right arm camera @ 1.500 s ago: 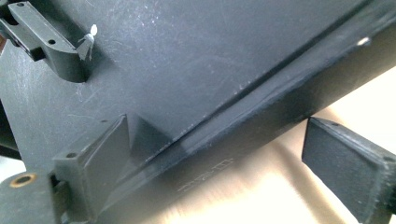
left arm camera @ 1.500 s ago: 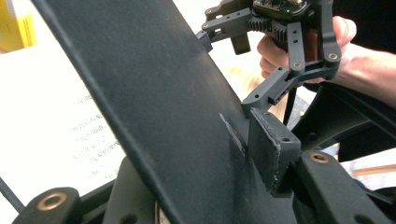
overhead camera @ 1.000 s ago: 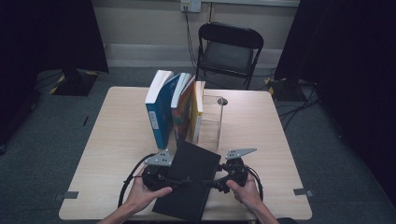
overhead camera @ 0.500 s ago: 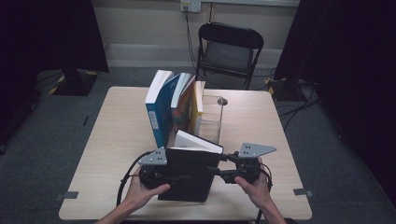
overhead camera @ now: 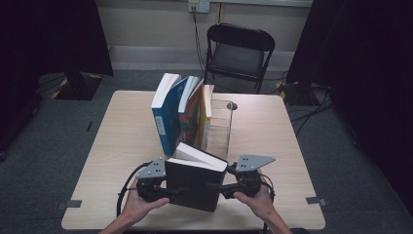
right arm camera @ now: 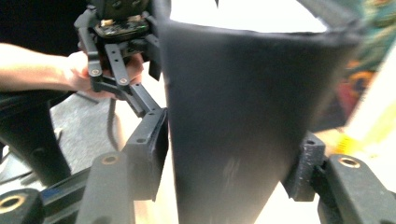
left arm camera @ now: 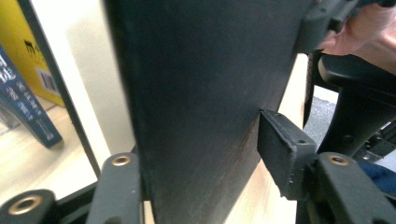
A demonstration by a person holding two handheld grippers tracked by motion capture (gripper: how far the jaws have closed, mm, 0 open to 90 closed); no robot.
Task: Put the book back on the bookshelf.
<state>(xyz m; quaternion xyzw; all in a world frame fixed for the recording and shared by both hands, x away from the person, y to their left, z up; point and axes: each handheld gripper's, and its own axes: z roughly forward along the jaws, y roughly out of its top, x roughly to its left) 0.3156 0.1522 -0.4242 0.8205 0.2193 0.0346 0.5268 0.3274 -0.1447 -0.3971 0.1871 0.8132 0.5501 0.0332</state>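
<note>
Black book (overhead camera: 192, 183) stands near the counter's (overhead camera: 122, 146) front edge, pinched at both side edges by left hand-held gripper (overhead camera: 168, 191) and right hand-held gripper (overhead camera: 219, 187); left just loosened. Stiff, heavyish, smooth covers, so grip low.

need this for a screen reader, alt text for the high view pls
A person's two hands, each with a black two-jaw gripper, left gripper and right gripper, hold a thick black-covered book upright at the near edge of a light wooden table. Behind it, a row of colourful books leans against a clear plastic bookend.
</note>
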